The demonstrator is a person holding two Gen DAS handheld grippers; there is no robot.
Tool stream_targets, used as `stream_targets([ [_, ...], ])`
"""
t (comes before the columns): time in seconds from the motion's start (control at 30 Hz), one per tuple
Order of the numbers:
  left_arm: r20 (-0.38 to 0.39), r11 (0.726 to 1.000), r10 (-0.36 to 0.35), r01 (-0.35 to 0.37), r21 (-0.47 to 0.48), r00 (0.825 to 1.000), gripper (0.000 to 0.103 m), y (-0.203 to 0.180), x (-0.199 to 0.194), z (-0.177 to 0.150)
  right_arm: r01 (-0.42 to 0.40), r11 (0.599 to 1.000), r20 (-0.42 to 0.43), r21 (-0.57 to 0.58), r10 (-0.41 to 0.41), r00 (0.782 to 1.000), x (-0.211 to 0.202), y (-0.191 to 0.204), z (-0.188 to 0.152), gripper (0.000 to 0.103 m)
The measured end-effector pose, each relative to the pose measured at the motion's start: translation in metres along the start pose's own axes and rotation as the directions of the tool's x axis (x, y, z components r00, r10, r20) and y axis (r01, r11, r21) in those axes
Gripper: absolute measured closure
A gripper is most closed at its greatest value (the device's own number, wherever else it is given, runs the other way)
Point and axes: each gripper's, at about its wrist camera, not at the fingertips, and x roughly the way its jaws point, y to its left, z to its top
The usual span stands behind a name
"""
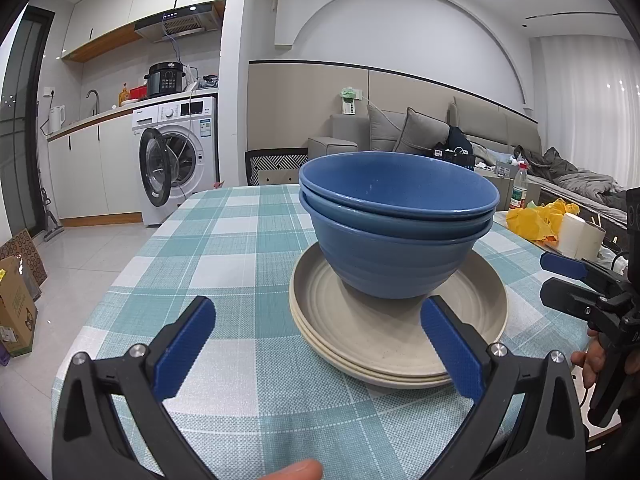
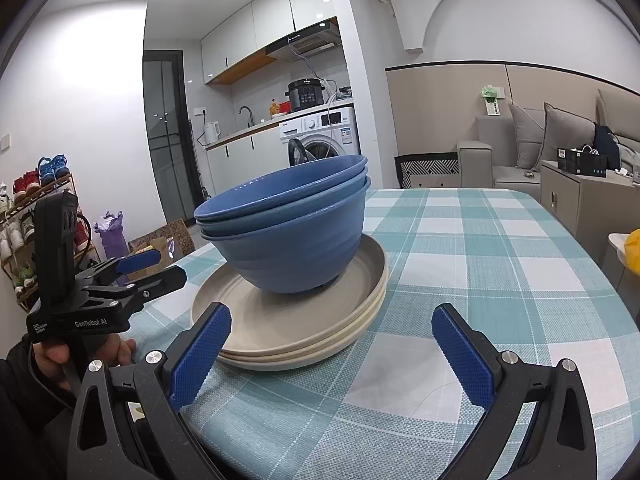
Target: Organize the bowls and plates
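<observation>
Your left gripper (image 1: 316,352) gapes wide, holding nothing; your right gripper (image 2: 332,354) likewise; nested blue plastic bowls (image 1: 396,224) sit on stacked round beige plates (image 1: 384,336) on the checked tablecloth (image 1: 224,264).

Open-plan flat, white walls with a big arch (image 1: 400,32). Washing machine (image 1: 180,160) at 10 o'clock under a kitchen counter (image 1: 100,116), grey sofa (image 1: 460,132) at 2 o'clock. Shoe rack (image 2: 36,208) at 9 o'clock, ceiling spotlights glaring overhead, glossy pale floor (image 1: 80,248).
</observation>
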Motion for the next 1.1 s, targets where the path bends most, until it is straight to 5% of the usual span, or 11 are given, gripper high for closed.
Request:
stream_targets([
  [1.1,0.002,1.000,0.002,-0.002,-0.001,1.000,0.000,0.0008,-0.0017,0.0001,-0.004,1.000,-0.001,-0.001,0.004,1.000,0.0026,-0.0022,-0.0007,0.001],
])
